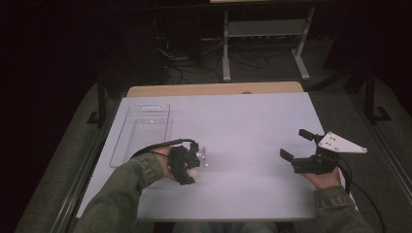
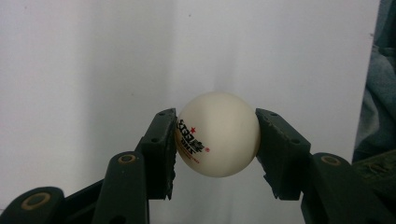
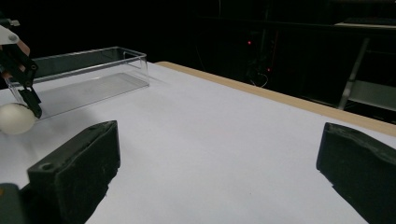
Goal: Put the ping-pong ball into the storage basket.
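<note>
One ball (image 2: 217, 134), white w/ a printed logo, sits pinched between the fingers of the left gripper (image 2: 216, 140), low over the white counter (image 1: 252, 121), near its left front. Contact is at the ball's widest part on both sides, so the grip looks centred. In the right gripper view the ball (image 3: 16, 118) shows just in front of the clear tray (image 3: 84, 74), not in it.

Right gripper (image 1: 296, 144) hovers well apart at the counter's right side, fingers spread wide, holding nothing.

Likely step: carry the ball to the tray (image 1: 141, 131), which lies just beyond the left hand. To do it well: keep squeeze steady, not harder, since a smooth round ball can pop out fwd. Lift enough to clear the tray wall, move over the middle, lower close to the bottom before letting go, else it may bounce out. Right gripper stays out of the way.
</note>
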`<state>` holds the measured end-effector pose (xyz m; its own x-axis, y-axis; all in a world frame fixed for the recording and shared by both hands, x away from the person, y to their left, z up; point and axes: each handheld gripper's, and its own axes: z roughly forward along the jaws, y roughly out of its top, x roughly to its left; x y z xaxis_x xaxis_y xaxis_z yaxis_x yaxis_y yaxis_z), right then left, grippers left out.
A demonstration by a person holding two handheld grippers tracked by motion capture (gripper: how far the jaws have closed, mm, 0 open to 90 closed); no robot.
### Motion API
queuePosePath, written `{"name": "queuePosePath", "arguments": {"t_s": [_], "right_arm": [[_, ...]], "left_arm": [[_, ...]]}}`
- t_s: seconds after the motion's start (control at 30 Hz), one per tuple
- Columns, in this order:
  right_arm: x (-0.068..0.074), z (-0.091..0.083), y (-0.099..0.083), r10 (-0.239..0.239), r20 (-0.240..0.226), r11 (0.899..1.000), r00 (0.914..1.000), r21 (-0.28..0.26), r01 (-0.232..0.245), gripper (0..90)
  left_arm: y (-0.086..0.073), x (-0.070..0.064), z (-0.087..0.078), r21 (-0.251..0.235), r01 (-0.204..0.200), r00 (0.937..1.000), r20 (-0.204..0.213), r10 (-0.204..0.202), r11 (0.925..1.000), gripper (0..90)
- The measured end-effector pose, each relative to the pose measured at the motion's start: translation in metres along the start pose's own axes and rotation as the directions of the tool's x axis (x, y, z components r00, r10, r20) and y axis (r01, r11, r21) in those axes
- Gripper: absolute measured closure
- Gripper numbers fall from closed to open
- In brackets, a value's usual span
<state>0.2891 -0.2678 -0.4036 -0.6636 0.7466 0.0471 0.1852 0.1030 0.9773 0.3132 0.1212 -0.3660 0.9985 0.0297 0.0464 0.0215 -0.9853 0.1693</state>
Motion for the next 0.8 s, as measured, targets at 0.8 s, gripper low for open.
{"name": "queuePosePath", "arguments": {"t_s": [0.8], "right_arm": [[-0.003, -0.011, -0.005, 0.037, 0.029, 0.999, 0.9989, -0.005, -0.036, 0.0]], "left_arm": [[-0.007, 0.004, -0.035, -0.002, -0.001, 0.9998, -0.019, 0.001, 1.0000, 50.5]]}}
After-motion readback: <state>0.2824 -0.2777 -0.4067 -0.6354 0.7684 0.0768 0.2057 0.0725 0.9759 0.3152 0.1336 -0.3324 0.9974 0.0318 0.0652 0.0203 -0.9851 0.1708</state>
